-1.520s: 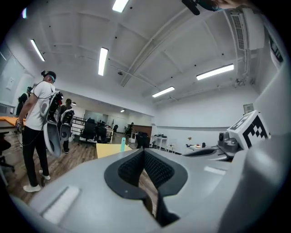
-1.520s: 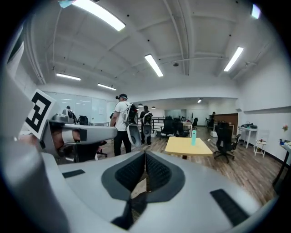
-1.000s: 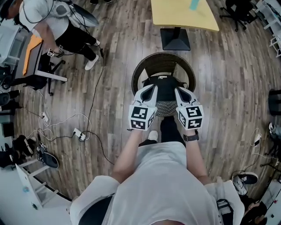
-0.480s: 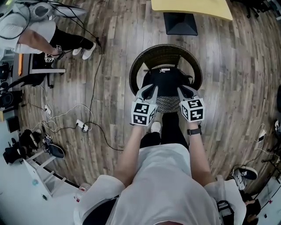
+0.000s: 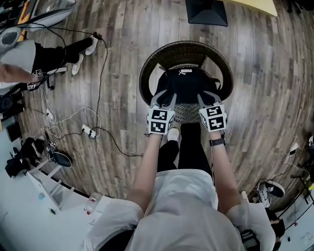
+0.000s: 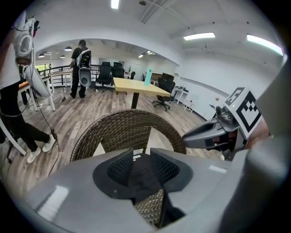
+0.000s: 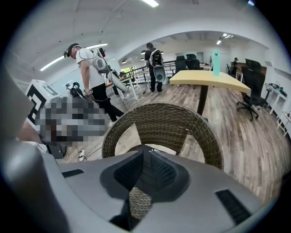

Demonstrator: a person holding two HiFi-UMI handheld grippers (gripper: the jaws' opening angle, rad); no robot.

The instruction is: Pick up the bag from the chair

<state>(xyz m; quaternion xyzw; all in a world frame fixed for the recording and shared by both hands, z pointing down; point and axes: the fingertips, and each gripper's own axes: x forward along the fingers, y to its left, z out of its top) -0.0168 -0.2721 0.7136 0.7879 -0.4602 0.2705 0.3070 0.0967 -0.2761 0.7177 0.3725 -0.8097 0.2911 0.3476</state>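
Observation:
A black bag (image 5: 186,81) lies on the seat of a round wicker chair (image 5: 162,54). My left gripper (image 5: 164,94) hovers at the bag's near left edge, over the front of the seat. My right gripper (image 5: 207,94) hovers at the near right edge. In the left gripper view the left gripper (image 6: 141,157) is open, with the dark bag (image 6: 142,172) showing through the gap and the chair back (image 6: 132,125) behind. In the right gripper view the right gripper (image 7: 147,154) is open by a narrower gap, with nothing held; the wicker chair (image 7: 168,120) curves behind.
A yellow table (image 7: 211,78) on a black base (image 5: 206,10) stands beyond the chair. Cables and a power strip (image 5: 88,131) trail over the wooden floor at left, near a person (image 5: 29,54) and shoes (image 5: 59,158). Another person (image 7: 88,68) stands at left in the right gripper view.
The chair and bag have come closer and lower in the head view. Both grippers have advanced from the seat's front onto the bag's near edge. The person at left has slid toward the frame edge.

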